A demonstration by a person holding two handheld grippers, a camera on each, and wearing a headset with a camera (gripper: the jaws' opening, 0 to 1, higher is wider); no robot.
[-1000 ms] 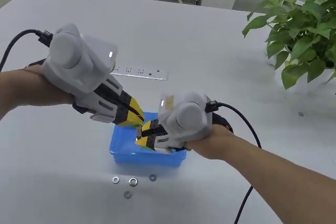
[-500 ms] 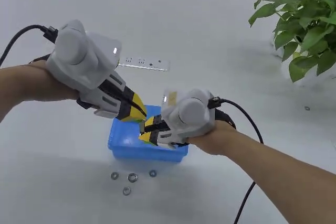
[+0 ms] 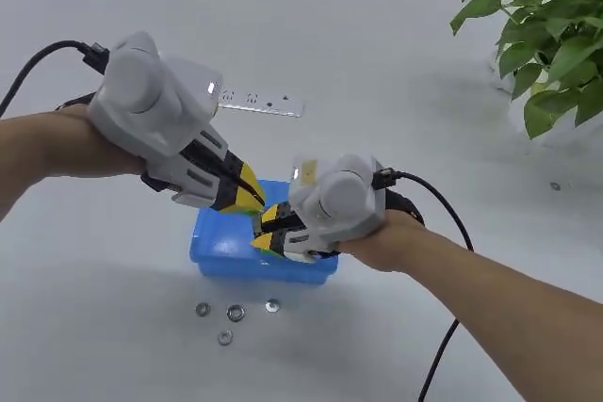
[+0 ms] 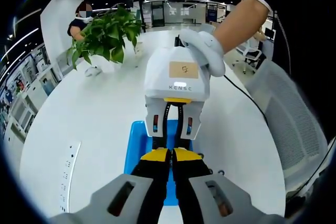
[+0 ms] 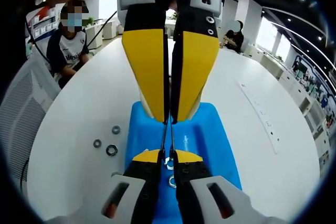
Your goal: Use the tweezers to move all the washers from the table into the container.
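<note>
As left hand-held gripper (image 4: 171, 156) and right hand-held gripper (image 5: 168, 157) clench thin tweezers (image 5: 166, 137), silver washers (image 3: 236, 312).

Looking steeply down from above and behind both tools, the headset camera sits near enough that the left gripper (image 3: 249, 197) and right gripper (image 3: 265, 231) crowd mid-frame, tip to tip over the blue container (image 3: 212, 249). Each gripper camera sights along its own jaws, head-on at the other tool at very close range. The one on the left gripper (image 4: 171, 155) faces the right gripper (image 4: 171, 142), with a plant (image 4: 105, 32) far beyond. The one on the right gripper (image 5: 169, 157) faces the left gripper (image 5: 169, 116), with the tweezers (image 5: 167, 132) a thin line between the tips and the washers (image 5: 111, 150) left of its jaws. All three views share the container and a power strip (image 3: 254, 103).
</note>
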